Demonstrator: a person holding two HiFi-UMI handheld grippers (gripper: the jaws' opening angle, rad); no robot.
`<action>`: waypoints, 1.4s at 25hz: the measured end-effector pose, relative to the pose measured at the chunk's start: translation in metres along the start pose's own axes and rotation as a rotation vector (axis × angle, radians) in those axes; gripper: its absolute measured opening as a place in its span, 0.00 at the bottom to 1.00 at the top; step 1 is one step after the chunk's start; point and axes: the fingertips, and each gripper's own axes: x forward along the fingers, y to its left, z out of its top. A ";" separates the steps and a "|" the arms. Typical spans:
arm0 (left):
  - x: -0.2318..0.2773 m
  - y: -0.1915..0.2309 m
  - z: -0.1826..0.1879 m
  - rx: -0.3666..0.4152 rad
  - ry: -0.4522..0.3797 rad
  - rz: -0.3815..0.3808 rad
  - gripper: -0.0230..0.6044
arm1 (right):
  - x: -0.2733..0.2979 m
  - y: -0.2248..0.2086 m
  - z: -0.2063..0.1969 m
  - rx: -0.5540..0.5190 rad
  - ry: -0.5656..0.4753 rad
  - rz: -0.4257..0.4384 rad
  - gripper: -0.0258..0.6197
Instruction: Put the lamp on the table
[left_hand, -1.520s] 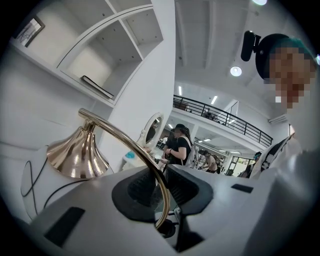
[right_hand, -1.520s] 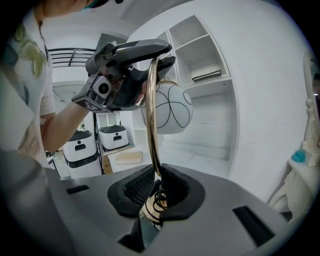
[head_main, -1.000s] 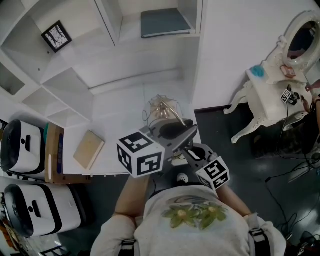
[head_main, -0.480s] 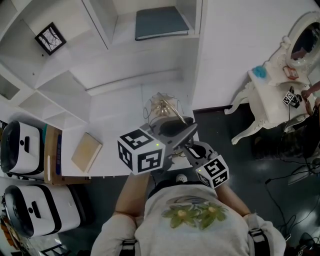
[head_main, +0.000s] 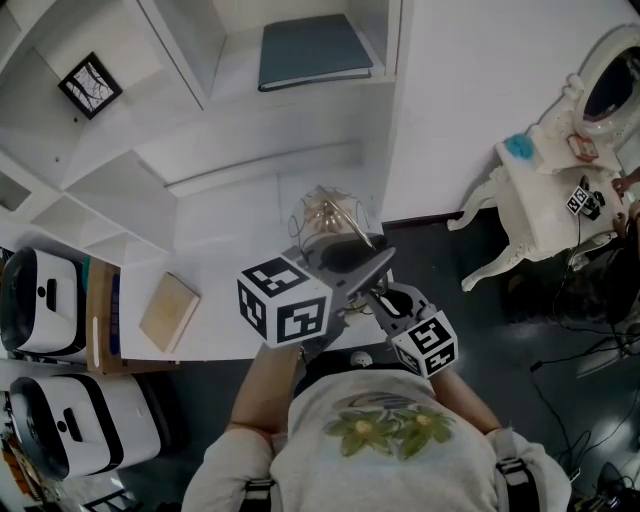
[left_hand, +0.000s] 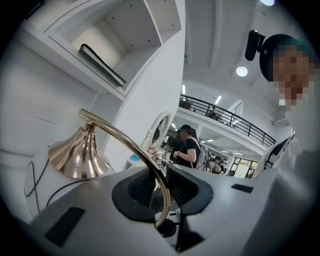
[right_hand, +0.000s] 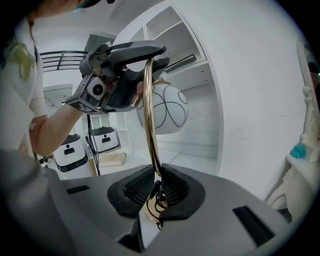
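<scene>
Two hand-held grippers share the lamp (head_main: 328, 222), which I see over the near right part of the white table (head_main: 220, 262); I cannot tell whether it touches the table. My left hand-held gripper (left_hand: 157, 182) is clamped on the lamp's curved gold arm (left_hand: 125, 142), up near the cone fitting. My right hand-held gripper (right_hand: 156, 186) pinches the same arm lower down. The round shade (right_hand: 169, 112) sits just beyond the left one. A tan book (head_main: 168, 312) lies on the table well to the left.
</scene>
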 end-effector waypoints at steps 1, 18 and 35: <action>0.002 0.002 0.001 -0.001 0.001 -0.001 0.16 | 0.001 -0.003 0.000 0.001 0.001 -0.001 0.13; 0.037 0.025 0.002 -0.021 0.036 -0.017 0.16 | 0.007 -0.044 -0.010 0.036 0.037 -0.048 0.13; 0.057 0.044 -0.004 -0.041 0.073 -0.024 0.16 | 0.014 -0.069 -0.021 0.061 0.075 -0.089 0.13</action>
